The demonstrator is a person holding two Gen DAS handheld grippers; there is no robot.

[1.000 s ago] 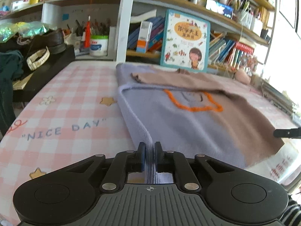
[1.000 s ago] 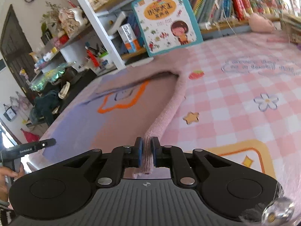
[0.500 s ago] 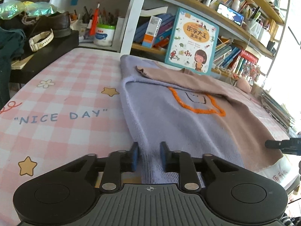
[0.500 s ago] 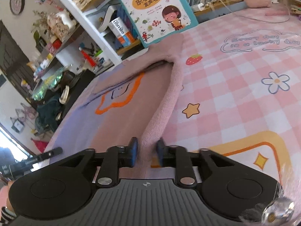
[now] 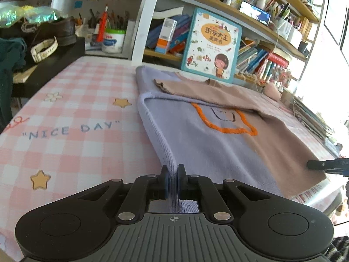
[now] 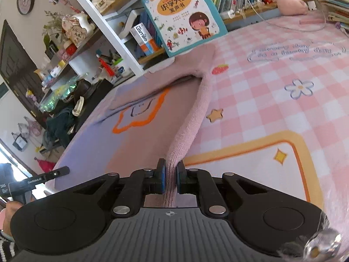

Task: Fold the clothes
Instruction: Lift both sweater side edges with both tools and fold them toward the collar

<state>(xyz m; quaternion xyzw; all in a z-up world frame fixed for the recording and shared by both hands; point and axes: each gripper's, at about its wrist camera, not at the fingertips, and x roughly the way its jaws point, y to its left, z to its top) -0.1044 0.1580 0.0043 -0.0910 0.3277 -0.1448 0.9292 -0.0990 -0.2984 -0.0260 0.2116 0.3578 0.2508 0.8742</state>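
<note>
1. Your left gripper (image 5: 173, 182) was pinched tight on the lilac edge of the sweater (image 5: 209, 144), with the ribbed knit squeezed between both pads and drawn up into a ridge running straight ahead of the claw.
2. Ahead and to the right of that claw, the sweater lay flat on the pink checked tablecloth (image 5: 72, 118), its lilac half nearest the claw and its tan half farther right, an orange outlined figure (image 5: 224, 120) stitched across the join.
3. To the left of the left claw, the cloth showed the words "NICE DAY" and a yellow star; far ahead, a children's book (image 5: 212, 45) stood against the shelves just beyond the sweater's far end.
4. Your right gripper (image 6: 170, 181) was likewise clamped on the sweater (image 6: 104, 144), gripping its pinkish-tan edge, which rose as a rolled ridge from the pads and ran forward toward the sleeve.
5. Left of the right claw lay the body of the sweater; to its right the tablecloth (image 6: 272, 100) was bare, with a flower and star print.
6. At the far left of the right wrist view, your left hand (image 6: 11, 212) held the other gripper's handle.
</note>
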